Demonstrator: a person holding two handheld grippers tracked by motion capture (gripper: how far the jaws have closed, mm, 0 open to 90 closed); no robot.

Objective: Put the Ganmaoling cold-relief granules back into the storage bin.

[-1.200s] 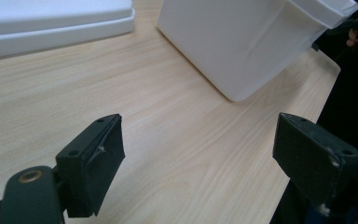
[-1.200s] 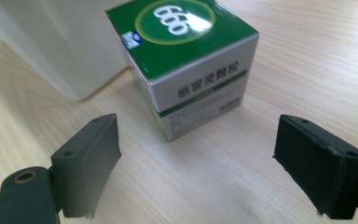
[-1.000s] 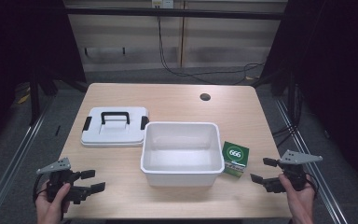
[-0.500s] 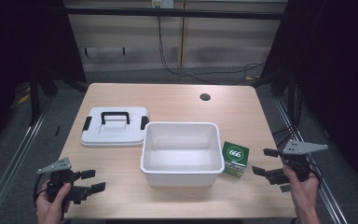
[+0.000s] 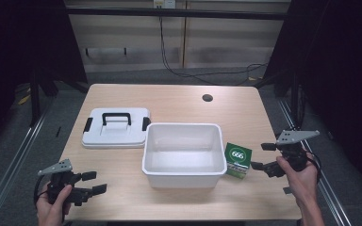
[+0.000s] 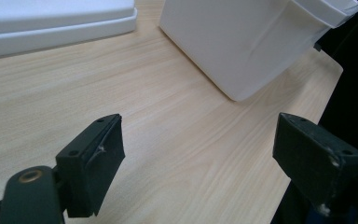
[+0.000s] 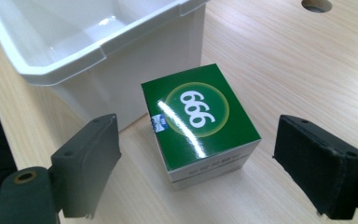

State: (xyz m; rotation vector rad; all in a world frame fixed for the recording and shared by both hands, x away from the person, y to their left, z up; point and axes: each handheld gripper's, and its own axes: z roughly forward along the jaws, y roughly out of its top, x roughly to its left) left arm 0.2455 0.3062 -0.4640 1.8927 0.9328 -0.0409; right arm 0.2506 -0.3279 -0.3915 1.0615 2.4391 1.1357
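A green box marked 666 (image 5: 238, 160) (image 7: 200, 121) stands on the table against the right side of an empty white tub (image 5: 181, 153) (image 7: 88, 42). My right gripper (image 5: 262, 156) (image 7: 196, 172) is open just right of the box, jaws wide and level with it, nothing between them. At the table's front left corner, my left gripper (image 5: 93, 182) (image 6: 200, 163) is also open and empty, pointing toward the tub (image 6: 247, 42).
A white lid with a black handle (image 5: 116, 126) (image 6: 51, 18) lies left of the tub. A round hole (image 5: 207, 98) (image 7: 316, 4) sits in the tabletop near the far right. The table's right edge is close beside my right hand.
My right gripper has risen slightly and shifted right, away from the green box. The left gripper has stayed in place.
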